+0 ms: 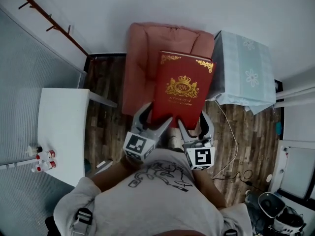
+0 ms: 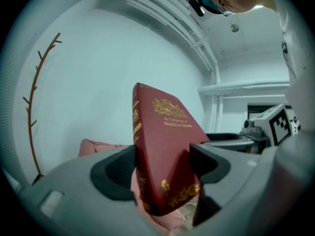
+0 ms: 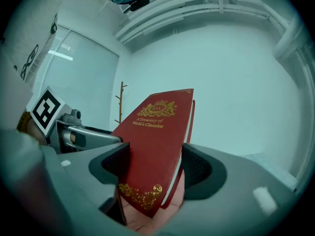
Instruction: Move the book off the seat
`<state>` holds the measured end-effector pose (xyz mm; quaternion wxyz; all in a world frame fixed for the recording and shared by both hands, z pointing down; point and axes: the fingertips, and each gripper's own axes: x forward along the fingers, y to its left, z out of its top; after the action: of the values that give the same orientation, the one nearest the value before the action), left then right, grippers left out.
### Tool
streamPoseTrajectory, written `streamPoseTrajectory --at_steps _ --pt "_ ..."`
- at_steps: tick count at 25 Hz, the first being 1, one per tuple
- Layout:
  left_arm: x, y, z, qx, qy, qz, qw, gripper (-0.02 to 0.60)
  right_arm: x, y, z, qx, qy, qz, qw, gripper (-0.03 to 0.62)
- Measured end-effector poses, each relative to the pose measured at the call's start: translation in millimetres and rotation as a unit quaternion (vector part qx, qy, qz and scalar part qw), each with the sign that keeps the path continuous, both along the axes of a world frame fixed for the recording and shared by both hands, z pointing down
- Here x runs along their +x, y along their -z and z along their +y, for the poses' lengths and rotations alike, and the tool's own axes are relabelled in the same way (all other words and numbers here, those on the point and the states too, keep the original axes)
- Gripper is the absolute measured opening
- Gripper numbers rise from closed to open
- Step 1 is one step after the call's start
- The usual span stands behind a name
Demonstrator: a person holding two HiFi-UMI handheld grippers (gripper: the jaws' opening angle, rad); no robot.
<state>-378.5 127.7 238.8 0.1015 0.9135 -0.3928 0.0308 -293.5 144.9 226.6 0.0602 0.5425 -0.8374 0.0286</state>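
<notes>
A large red book (image 1: 180,89) with gold ornament is held up in the air above the pink seat (image 1: 142,58). My left gripper (image 1: 158,123) is shut on the book's near left corner, and my right gripper (image 1: 193,127) is shut on its near right corner. In the left gripper view the book (image 2: 165,154) stands between the jaws, spine side toward the camera. The right gripper view shows the front cover (image 3: 155,141) clamped between the black pads, pages to the right.
A white table (image 1: 61,132) with small bottles (image 1: 43,161) stands at the left. A pale blue cloth-covered table (image 1: 244,70) sits right of the seat. A cable (image 1: 231,156) lies on the wood floor, and bins are at the lower right.
</notes>
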Motion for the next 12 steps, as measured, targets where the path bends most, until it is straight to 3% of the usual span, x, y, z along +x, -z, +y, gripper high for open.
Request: streamPoseTrajectory --at_steps 6,12 --pt "60 -3 26 -0.002 -0.080 -0.002 0.9968 0.342 56 -4 42 -0.006 -0.073 0.004 0.997 0.334" --pt "133 -8 61 0.003 -0.195 -0.014 0.9808 0.344 118 -7 94 -0.011 -0.177 -0.010 0.984 0.334"
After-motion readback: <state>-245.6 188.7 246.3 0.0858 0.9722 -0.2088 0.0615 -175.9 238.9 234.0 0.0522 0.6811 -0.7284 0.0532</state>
